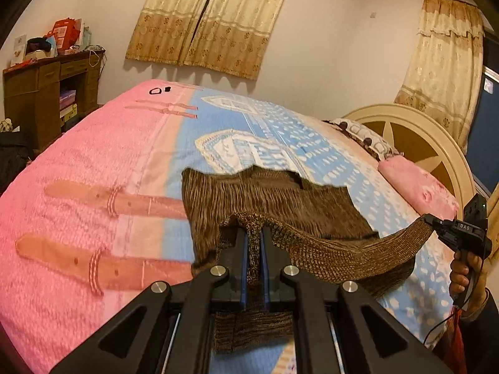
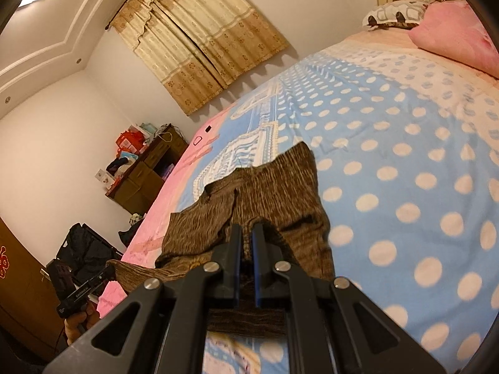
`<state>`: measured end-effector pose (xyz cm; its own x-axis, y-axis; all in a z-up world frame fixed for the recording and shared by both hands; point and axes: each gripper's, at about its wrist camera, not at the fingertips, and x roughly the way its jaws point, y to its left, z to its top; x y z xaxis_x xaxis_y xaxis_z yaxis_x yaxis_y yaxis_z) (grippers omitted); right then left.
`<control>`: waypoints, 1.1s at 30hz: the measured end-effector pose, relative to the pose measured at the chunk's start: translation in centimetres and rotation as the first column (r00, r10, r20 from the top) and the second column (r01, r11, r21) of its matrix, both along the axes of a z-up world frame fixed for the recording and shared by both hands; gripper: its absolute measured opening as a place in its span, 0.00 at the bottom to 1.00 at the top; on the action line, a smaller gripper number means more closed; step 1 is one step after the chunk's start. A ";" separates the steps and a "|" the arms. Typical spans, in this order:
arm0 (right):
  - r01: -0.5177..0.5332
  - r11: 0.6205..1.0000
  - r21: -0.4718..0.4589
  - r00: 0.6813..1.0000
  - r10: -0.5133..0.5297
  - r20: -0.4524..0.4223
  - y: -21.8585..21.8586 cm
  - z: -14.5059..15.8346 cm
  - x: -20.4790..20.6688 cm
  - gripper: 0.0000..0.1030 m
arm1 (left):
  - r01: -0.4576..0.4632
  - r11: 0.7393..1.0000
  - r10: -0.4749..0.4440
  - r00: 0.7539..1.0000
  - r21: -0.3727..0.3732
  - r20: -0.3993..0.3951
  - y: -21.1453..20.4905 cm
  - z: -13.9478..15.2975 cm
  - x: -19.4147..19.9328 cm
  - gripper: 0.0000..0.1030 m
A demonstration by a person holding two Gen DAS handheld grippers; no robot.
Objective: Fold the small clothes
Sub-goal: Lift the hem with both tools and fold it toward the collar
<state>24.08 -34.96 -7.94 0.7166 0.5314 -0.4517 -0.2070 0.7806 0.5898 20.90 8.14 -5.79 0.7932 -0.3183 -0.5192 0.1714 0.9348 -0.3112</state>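
Note:
A small brown knitted garment (image 1: 280,199) lies on the bed, its near edge lifted off the cover. My left gripper (image 1: 254,227) is shut on one corner of that edge, the knit bunched over its fingertips. The raised hem stretches right to my right gripper (image 1: 432,219), also shut on it, with a hand on its grip. In the right wrist view the garment (image 2: 274,193) spreads ahead, my right gripper (image 2: 246,230) pinches its edge, and my left gripper (image 2: 109,269) holds the other end at lower left.
The bed cover (image 1: 78,162) is pink on the left and blue with white dots (image 2: 405,155) on the right. Pillows (image 1: 414,184) lie by the round headboard (image 1: 414,137). A wooden desk (image 1: 46,87) with clutter stands by the wall, curtains (image 1: 212,21) behind.

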 end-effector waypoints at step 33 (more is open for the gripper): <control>-0.029 0.999 -0.046 0.995 0.024 -0.101 1.4 -3.3 18.8 0.09 | -0.064 0.996 0.053 0.986 -0.067 -0.161 2.5 -5.5 15.9 0.06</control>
